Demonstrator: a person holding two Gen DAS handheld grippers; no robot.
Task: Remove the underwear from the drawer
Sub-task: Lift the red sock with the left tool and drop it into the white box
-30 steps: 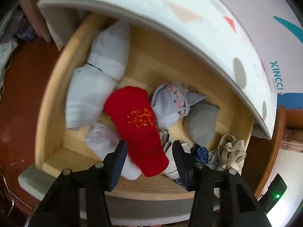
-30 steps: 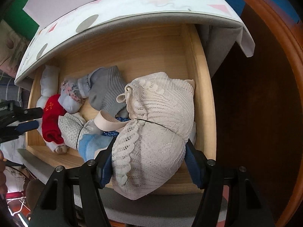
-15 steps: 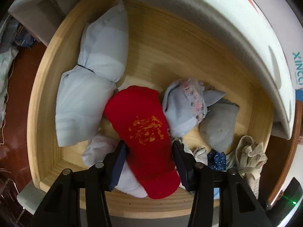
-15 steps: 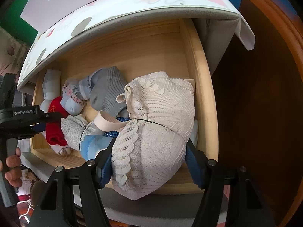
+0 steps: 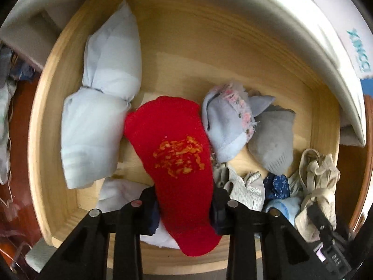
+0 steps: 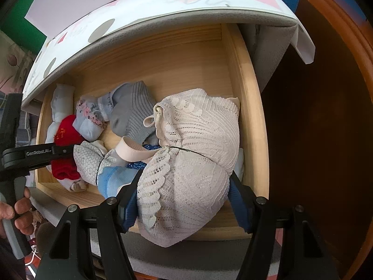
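Moved: left tongs (image 5: 184,206) had advanced, straddling the red sock (image 5: 177,154).
Right tongs (image 6: 184,200): spread around the lace bra (image 6: 193,163).
Progress: nothing had left the drawer (image 6: 253,126).

The wooden drawer (image 6: 254,126) stands pulled open under a white patterned top, its pale floor bare toward 12 o'clock. A cream lace bra (image 6: 193,170), folded cup over cup and bound by a thin dark thread, fills the drawer's 3 o'clock side and overhangs the front edge at 6 o'clock. In the left wrist view a red sock (image 5: 177,161) with an orange print lies lengthwise at centre, toe hanging over the front wall (image 5: 242,254).
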